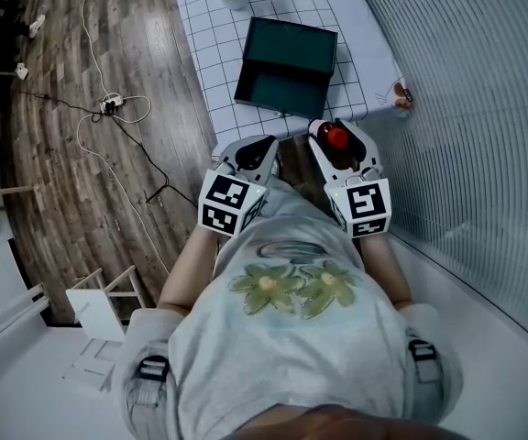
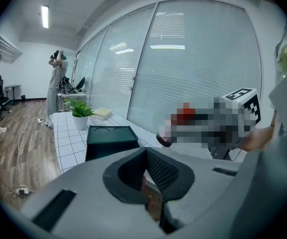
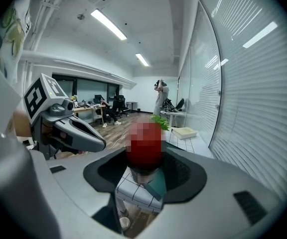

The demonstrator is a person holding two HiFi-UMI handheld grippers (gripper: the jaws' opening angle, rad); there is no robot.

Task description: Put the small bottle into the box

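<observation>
Currently right gripper grips small bottle; left gripper closed, empty.

1. The small bottle has a red cap.
2. The box is dark teal.
3. The tabletop is white with black grid lines.
4. The floor is brown wood grain.
</observation>
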